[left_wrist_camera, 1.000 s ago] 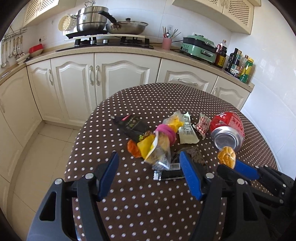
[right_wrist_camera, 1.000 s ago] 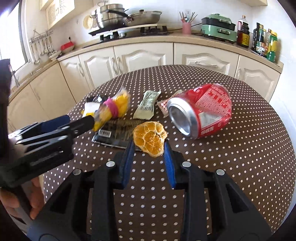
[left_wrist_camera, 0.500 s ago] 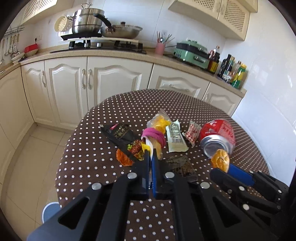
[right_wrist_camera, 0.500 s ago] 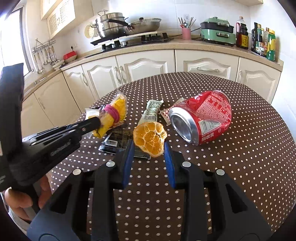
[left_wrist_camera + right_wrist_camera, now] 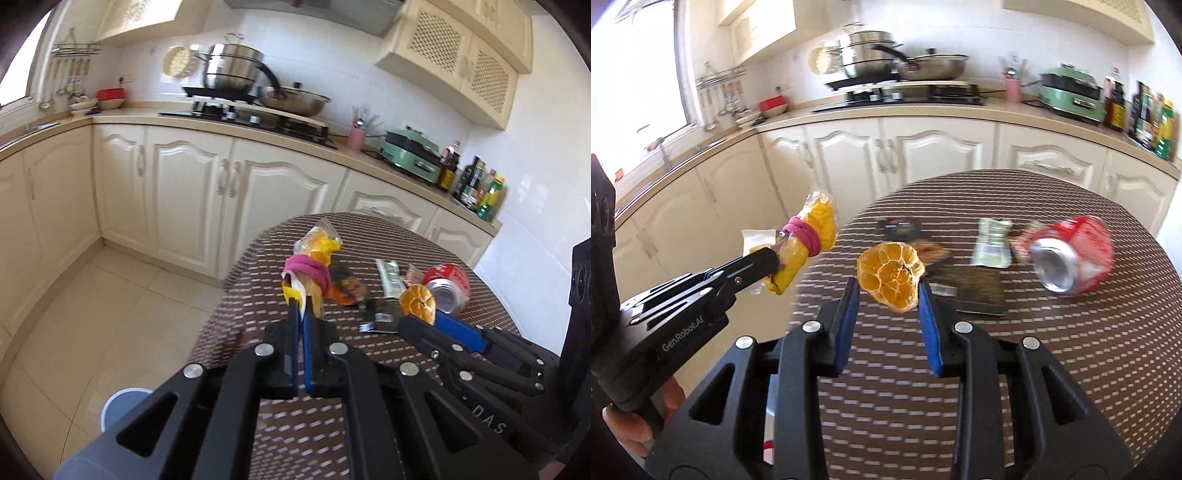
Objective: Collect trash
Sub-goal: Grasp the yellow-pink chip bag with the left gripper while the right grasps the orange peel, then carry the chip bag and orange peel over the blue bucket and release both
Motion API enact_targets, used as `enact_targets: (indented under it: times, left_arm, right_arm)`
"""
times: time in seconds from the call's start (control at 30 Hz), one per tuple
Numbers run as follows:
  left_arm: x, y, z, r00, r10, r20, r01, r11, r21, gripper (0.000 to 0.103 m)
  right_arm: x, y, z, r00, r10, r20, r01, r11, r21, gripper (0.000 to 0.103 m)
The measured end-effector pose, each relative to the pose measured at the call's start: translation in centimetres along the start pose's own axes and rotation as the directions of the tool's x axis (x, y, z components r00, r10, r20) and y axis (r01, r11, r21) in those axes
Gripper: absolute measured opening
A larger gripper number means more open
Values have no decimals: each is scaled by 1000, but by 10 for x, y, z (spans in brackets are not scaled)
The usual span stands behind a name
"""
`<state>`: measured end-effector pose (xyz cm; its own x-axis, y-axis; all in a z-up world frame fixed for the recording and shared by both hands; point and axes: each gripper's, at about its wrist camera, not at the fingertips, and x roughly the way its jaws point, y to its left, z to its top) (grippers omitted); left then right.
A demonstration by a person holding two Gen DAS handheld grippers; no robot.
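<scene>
Blue pads of the left gripper (image 5: pixel 300 314) were pressed together on the near end of a yellow plastic bag (image 5: pixel 314 266), which had a pink band (image 5: pixel 306 271) wound around its middle. The bag was lifted clear of the table and stood out beyond the table's left edge in the right wrist view (image 5: pixel 805 243). To its right, the right gripper (image 5: pixel 888 291) was clamped on a dried orange peel (image 5: pixel 890 275), also held up in the air above the brown dotted tablecloth (image 5: pixel 1052 354).

Farther on, a dark flat wrapper (image 5: pixel 975 291) lay on the cloth just past the peel. Beyond it were a small pale green packet (image 5: pixel 991 245) and, to the right, a crushed red can (image 5: pixel 1071 256) lying on its side with its open end toward the camera. On the floor at the near left a blue bin (image 5: pixel 123 404) was partly visible. Cream cabinets (image 5: pixel 192 199) stood at the far side.
</scene>
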<state>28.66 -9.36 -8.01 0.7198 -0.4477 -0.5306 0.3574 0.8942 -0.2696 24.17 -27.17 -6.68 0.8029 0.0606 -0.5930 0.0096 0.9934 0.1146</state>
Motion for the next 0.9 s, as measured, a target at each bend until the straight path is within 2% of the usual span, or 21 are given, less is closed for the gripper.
enact_targets:
  times: [0.17, 0.33, 0.53, 0.6, 0.77, 0.9]
  left_arm:
    - [-29, 59, -12, 996, 91, 8, -90, 994, -56, 2]
    - [-48, 115, -31, 981, 194, -17, -195, 976, -93, 2]
    - [-43, 183, -68, 956, 272, -111, -288, 944, -161, 2]
    - [-34, 206, -83, 943, 294, -153, -319, 930, -182, 2]
    - [-12, 254, -115, 921, 306, -242, -362, 901, -238, 2]
    - [12, 290, -142, 912, 271, -309, -365, 880, -304, 3]
  right_arm:
    - [12, 61, -2, 997, 68, -26, -69, 995, -69, 31]
    - [38, 127, -14, 986, 141, -89, -152, 979, -134, 31]
    - [87, 194, -50, 955, 205, -212, -243, 955, -172, 32]
    - [111, 212, -66, 938, 216, -270, -268, 948, -174, 31]
    - [157, 240, -95, 910, 203, -360, -283, 942, -182, 31]
    - [192, 254, -116, 889, 182, -420, -280, 942, -185, 31]
